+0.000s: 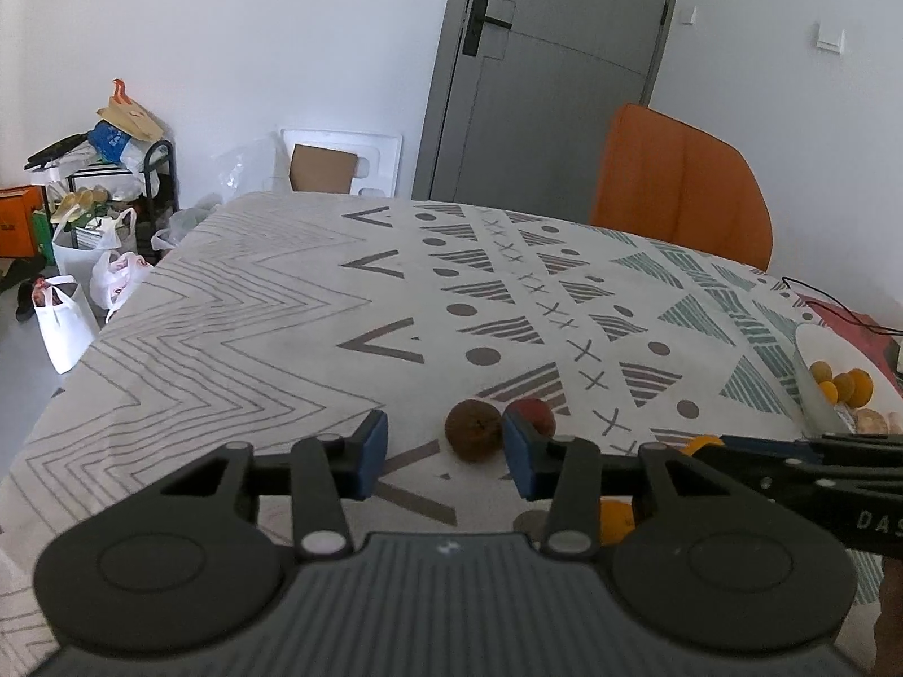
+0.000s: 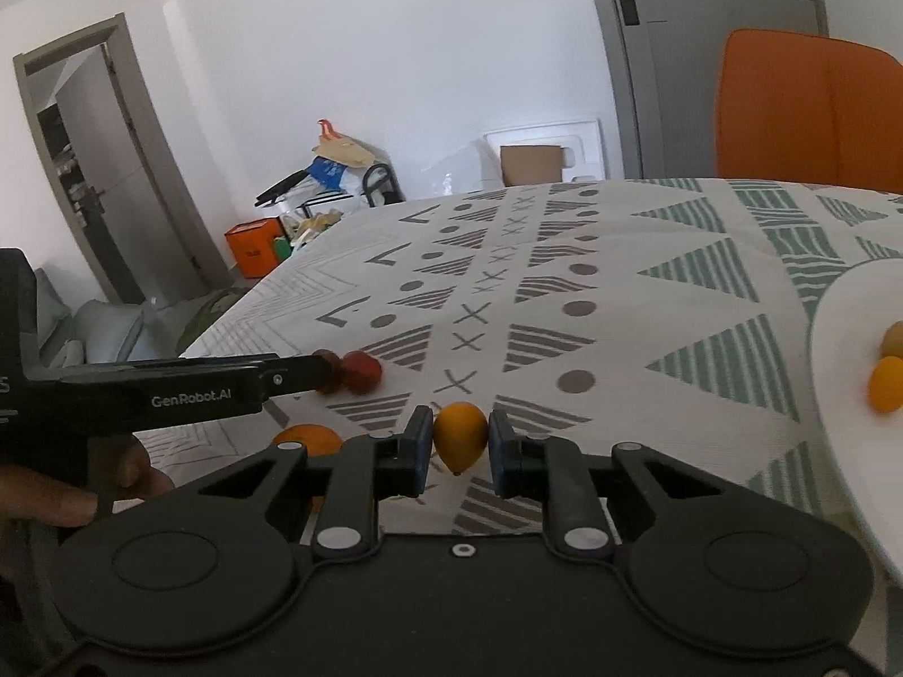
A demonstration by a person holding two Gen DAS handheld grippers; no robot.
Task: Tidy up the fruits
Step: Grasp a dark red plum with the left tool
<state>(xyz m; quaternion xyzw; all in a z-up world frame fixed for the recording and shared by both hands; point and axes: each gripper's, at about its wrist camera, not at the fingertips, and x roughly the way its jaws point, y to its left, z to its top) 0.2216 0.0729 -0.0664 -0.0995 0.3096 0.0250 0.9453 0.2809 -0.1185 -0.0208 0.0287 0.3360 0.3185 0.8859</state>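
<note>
My left gripper [image 1: 446, 440] hangs open just above the patterned tablecloth [image 1: 254, 310]. A brown round fruit [image 1: 473, 430] lies between its blue pads, close to the right pad and clear of the left one. A red fruit [image 1: 536, 414] sits just behind that right pad, and an orange [image 1: 615, 519] lies partly hidden under the finger. My right gripper [image 2: 460, 443] is shut on a yellow-orange fruit [image 2: 460, 434], held low over the cloth. The right wrist view also shows the left gripper [image 2: 324, 369] reaching in beside the red fruit [image 2: 361, 372], and the orange [image 2: 310, 439].
A white plate [image 2: 835, 350] with several small yellow and orange fruits [image 2: 886, 383] lies at the table's right side. An orange chair [image 1: 677, 180] stands behind the far edge. Bags and boxes [image 1: 90, 237] crowd the floor to the left. A person's hand [image 2: 56, 496] grips the left tool.
</note>
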